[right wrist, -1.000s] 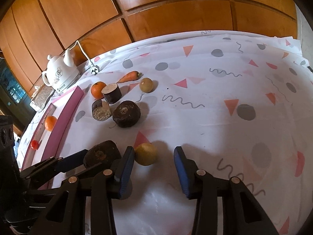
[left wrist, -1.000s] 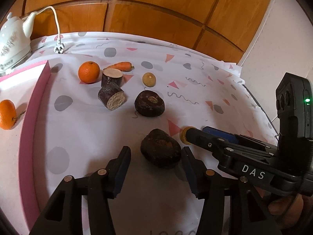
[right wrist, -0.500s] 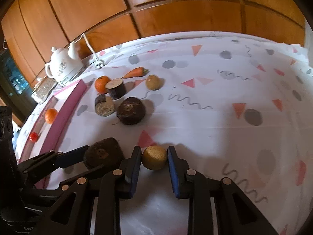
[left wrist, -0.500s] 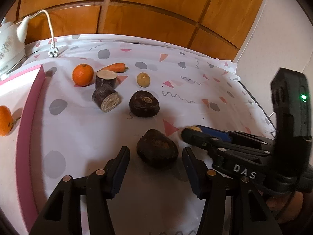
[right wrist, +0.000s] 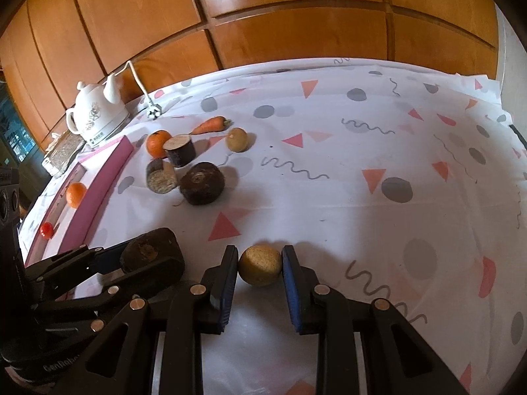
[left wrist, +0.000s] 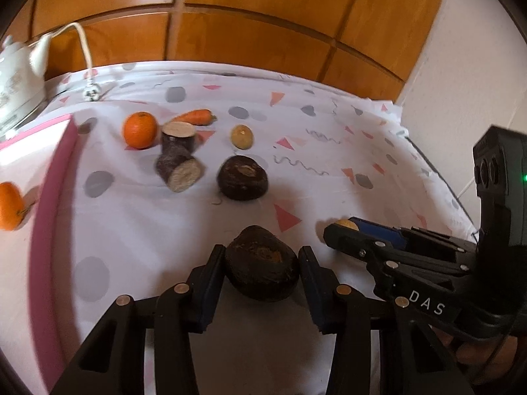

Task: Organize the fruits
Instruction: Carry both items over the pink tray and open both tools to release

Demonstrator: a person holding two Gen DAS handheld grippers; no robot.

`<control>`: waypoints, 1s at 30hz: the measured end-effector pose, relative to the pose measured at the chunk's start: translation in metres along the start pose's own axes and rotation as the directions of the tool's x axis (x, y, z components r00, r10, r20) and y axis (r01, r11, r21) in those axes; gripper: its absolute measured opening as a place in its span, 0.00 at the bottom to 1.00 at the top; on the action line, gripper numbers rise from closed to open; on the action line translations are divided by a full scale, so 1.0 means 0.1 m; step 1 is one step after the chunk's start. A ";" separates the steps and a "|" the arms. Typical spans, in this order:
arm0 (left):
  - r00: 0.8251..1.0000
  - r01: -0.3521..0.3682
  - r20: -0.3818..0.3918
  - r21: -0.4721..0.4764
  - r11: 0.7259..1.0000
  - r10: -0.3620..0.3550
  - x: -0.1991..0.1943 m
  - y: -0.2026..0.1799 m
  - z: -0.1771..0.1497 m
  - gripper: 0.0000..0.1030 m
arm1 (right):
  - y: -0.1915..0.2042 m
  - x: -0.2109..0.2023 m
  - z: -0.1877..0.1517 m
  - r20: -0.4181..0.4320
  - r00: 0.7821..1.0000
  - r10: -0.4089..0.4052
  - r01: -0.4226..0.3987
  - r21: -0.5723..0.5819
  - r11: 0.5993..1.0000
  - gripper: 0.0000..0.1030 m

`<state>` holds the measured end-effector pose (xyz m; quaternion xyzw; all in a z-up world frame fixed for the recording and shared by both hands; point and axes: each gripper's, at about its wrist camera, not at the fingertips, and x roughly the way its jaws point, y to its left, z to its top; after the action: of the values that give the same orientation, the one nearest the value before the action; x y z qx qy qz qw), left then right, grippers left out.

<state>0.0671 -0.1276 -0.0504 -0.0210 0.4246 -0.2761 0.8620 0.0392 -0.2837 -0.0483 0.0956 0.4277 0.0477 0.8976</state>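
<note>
Between the pads of the left gripper (left wrist: 262, 271) a dark brown root (left wrist: 262, 271) is enclosed; the jaws have just been closing, and both pads are seen against its flanks, so it is judged gripped. The root's long axis runs from 9 to 3 o'clock across the jaws, while it rests on the cloth. At 3 o'clock from it, just beside, the right gripper (right wrist: 260, 265) is clamped on a small round yellow fruit (right wrist: 260, 265), its pads pressed to both sides. Each piece is thus held by the nearer hand, and a lift is judged the next step.

At 9 to 10 o'clock from the left gripper a pink-edged tray (left wrist: 49, 197) is found, with an orange (left wrist: 10, 205) already in it; that is probably where the pieces belong, so the carry would run leftward, with the left hand nearer.

Toward 12 o'clock, well apart, lie a second dark root (left wrist: 243, 177), two cut dark stalk pieces (left wrist: 179, 156), another orange (left wrist: 140, 130), a carrot (left wrist: 194, 118) and a small brownish fruit (left wrist: 242, 136).

All is laid on a white patterned tablecloth (right wrist: 362, 131). A white kettle (right wrist: 95, 115) stands at 10 o'clock, and wooden panels (right wrist: 263, 26) close the room behind
</note>
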 end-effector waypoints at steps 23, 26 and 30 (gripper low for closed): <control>0.884 -0.394 0.105 -0.357 0.847 0.455 -1.31 1.63 -0.03 0.44 | 1.68 -0.04 0.38 -0.048 0.961 0.273 -0.269 -0.391 0.880 0.26; 0.868 -0.420 0.091 -0.387 0.821 0.488 -1.35 1.77 -0.09 0.44 | 1.92 0.05 0.41 -0.074 0.953 0.294 -0.297 -0.419 0.858 0.26; 0.855 -0.443 0.072 -0.412 0.796 0.513 -1.39 1.87 -0.13 0.44 | 2.17 0.19 0.41 -0.098 0.948 0.302 -0.315 -0.418 0.852 0.26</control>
<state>0.0756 0.1017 -0.0095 -0.1047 0.3816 0.0422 0.9174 0.0821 -0.0738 0.0084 -0.0374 0.3986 0.2851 0.8709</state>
